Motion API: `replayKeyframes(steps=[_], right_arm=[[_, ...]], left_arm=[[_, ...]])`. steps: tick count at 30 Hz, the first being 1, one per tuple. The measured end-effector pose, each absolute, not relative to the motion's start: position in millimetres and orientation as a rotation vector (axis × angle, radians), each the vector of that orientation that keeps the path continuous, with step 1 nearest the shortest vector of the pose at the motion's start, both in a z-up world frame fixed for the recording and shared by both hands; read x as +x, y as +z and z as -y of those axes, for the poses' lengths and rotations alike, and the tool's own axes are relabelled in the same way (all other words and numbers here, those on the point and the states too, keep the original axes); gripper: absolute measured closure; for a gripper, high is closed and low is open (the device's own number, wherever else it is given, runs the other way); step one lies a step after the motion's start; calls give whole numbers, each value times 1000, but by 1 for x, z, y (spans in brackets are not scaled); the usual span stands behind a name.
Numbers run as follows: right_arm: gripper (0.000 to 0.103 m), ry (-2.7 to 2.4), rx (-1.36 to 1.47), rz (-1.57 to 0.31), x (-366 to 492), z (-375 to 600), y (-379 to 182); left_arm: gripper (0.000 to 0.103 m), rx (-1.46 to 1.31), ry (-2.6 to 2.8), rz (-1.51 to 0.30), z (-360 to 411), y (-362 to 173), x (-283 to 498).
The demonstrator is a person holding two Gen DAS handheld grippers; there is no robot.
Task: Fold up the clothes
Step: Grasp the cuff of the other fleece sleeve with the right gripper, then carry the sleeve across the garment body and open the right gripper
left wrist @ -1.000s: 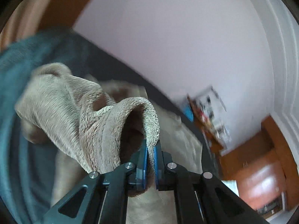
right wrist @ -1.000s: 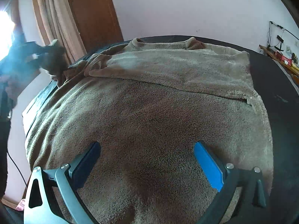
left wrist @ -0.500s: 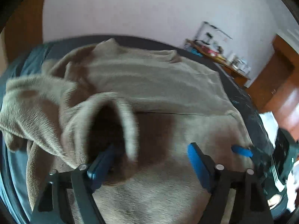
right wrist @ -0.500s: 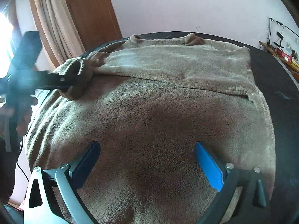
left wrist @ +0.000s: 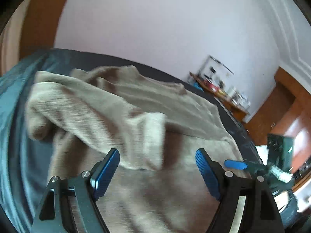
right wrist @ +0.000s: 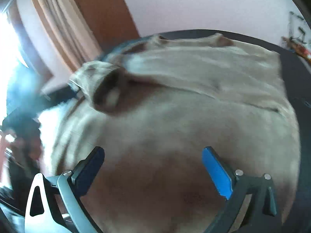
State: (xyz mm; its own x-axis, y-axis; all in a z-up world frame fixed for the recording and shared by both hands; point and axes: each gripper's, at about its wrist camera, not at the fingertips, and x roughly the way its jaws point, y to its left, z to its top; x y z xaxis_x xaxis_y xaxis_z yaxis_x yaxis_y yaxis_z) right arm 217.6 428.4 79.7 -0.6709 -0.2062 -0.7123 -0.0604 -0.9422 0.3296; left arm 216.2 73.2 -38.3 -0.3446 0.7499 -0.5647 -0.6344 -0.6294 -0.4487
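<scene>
Fleece sleeve (left wrist: pixel 124 128) lies loose, seemingly bunched; both grippers (left wrist: pixel 157 167) (right wrist: pixel 153 167) spread, empty. Fold may slump crooked.

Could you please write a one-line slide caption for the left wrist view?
Left gripper open above a beige fleece sweater on a dark table, its sleeve folded across the body.

I find no readable text, label, brand or number in either wrist view. Clutter on the far shelf (left wrist: pixel 219 89) is too blurred for me to make out any lettering. Nothing legible on the sweater (right wrist: pixel 194 101).
</scene>
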Motion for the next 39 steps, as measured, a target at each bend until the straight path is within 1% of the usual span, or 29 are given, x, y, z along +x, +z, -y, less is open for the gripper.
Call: replayKeyframes(steps=[3, 6, 9, 12, 15, 16, 18, 19, 20, 21, 22, 23, 26, 29, 31, 34, 39], right_arm=[[2, -2688, 1194, 537, 190, -413, 98], [2, -2643, 1190, 591, 153, -401, 104], [2, -2633, 1221, 619, 120, -397, 98], [3, -2590, 1260, 712, 91, -397, 85], [5, -2585, 1304, 752, 73, -396, 73], [9, -2583, 1319, 757, 70, -396, 70], [18, -2588, 1346, 736, 66, -391, 64], [30, -2592, 1358, 717, 64, -387, 61], [44, -2596, 1371, 699, 62, -384, 59], [52, -2605, 1379, 669, 61, -380, 57], [71, -2616, 1377, 627, 61, -377, 58], [84, -2619, 1372, 593, 59, -373, 60], [89, -2649, 1350, 456, 59, -359, 70], [90, -2699, 1249, 285, 57, -347, 102], [90, -2735, 1169, 234, 54, -349, 127], [90, -2811, 1056, 209, 48, -364, 170], [90, -2948, 898, 273, 47, -410, 229]], left_arm=[[21, -988, 2028, 236, -59, -50, 211], [21, -1017, 2013, 269, -52, -63, 207], [21, -1050, 1987, 289, -50, -76, 204], [21, -1060, 1965, 306, -50, -81, 201], [21, -1054, 1938, 332, -48, -83, 198], [21, -1060, 1931, 344, -48, -84, 196], [21, -1071, 1919, 365, -46, -87, 193], [21, -1071, 1917, 376, -45, -88, 191], [21, -1070, 1917, 391, -44, -88, 190], [21, -1069, 1915, 403, -43, -89, 188], [21, -1068, 1913, 415, -42, -90, 187], [21, -1067, 1910, 427, -41, -90, 186], [21, -1060, 1910, 459, -38, -92, 183], [21, -1061, 1919, 483, -36, -94, 180], [21, -1061, 1925, 488, -36, -95, 179], [21, -1061, 1946, 473, -39, -95, 179], [21, -1074, 1983, 464, -41, -98, 176]])
